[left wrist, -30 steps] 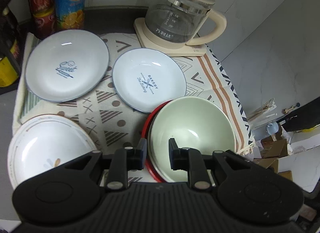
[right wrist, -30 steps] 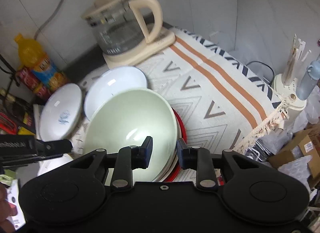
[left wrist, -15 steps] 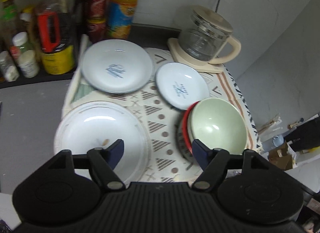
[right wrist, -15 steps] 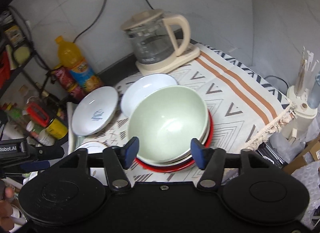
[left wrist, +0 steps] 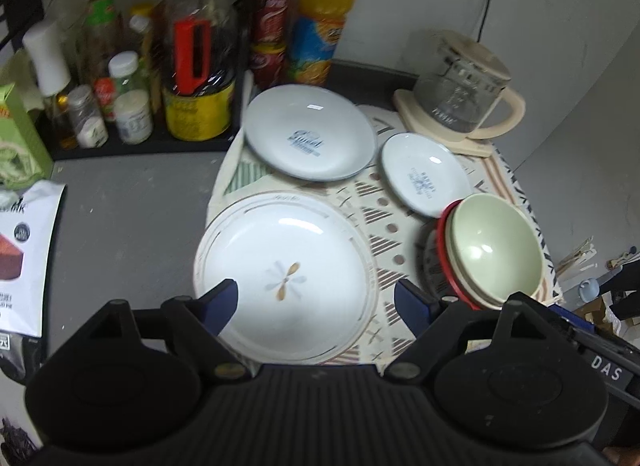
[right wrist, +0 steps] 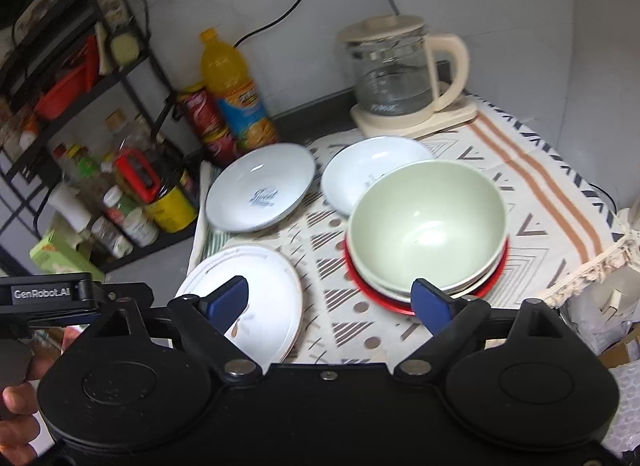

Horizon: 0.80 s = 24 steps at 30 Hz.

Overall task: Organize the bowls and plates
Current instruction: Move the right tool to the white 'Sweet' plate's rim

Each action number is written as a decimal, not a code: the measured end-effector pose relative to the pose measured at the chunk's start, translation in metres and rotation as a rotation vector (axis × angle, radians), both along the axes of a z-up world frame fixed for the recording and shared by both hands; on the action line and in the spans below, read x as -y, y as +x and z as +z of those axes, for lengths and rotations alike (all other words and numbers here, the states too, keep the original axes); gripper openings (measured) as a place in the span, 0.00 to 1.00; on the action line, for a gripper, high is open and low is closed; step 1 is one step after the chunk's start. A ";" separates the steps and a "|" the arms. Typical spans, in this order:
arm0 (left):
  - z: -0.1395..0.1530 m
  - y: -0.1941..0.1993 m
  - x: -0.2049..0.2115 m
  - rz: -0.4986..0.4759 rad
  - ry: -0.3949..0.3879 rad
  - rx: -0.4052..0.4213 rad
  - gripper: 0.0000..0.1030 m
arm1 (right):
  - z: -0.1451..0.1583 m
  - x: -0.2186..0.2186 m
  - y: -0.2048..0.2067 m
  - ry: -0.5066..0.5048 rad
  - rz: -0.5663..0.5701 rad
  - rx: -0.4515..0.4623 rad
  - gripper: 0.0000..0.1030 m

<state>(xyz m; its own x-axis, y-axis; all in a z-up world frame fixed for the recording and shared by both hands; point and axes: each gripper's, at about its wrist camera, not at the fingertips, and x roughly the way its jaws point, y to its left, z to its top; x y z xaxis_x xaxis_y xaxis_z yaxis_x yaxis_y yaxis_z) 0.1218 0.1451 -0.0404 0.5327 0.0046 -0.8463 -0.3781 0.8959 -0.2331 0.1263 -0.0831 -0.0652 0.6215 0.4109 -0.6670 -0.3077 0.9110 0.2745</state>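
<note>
Bowls done: green bowl point(right wrist: 426, 221) nested atop stack on red plate point(right wrist: 496, 274), centre right. Three plates left loose: floral plate point(left wrist: 286, 278) lower centre, two blue-print plates point(left wrist: 310, 131) above. Left gripper point(left wrist: 316, 308) and right gripper point(right wrist: 330, 300) have just been opening, fingers spread, empty

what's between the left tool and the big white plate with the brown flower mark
Nothing visible. The left tool hangs open and empty just over the near rim of the large white flower-marked plate, which lies bare on the patterned cloth.
</note>
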 end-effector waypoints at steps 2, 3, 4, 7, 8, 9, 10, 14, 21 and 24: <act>-0.007 -0.003 -0.006 0.005 -0.009 -0.008 0.81 | -0.002 -0.008 -0.002 -0.008 0.026 -0.001 0.86; -0.010 -0.003 -0.009 0.007 -0.011 -0.011 0.81 | -0.004 -0.012 -0.002 -0.011 0.040 -0.001 0.86; -0.013 -0.004 -0.012 0.007 -0.013 -0.013 0.81 | -0.006 -0.016 -0.002 -0.015 0.052 0.001 0.86; -0.021 -0.002 -0.021 0.011 -0.019 -0.023 0.81 | -0.009 -0.030 0.000 -0.033 0.077 0.009 0.86; -0.022 -0.002 -0.024 0.014 -0.022 -0.022 0.81 | -0.010 -0.033 0.001 -0.032 0.082 0.011 0.86; -0.023 -0.001 -0.028 0.012 -0.025 -0.014 0.81 | -0.011 -0.038 0.002 -0.030 0.087 0.011 0.86; -0.023 -0.001 -0.030 0.006 -0.027 -0.005 0.81 | -0.012 -0.042 0.004 -0.024 0.095 0.012 0.86; -0.029 0.006 -0.044 0.021 -0.032 0.001 0.81 | -0.016 -0.062 0.013 -0.057 0.116 0.020 0.85; -0.042 0.033 -0.068 0.000 -0.020 0.005 0.81 | -0.025 -0.084 0.038 -0.027 0.106 -0.001 0.85; -0.048 0.049 -0.078 -0.002 -0.023 -0.003 0.78 | -0.027 -0.094 0.051 -0.020 0.104 -0.009 0.84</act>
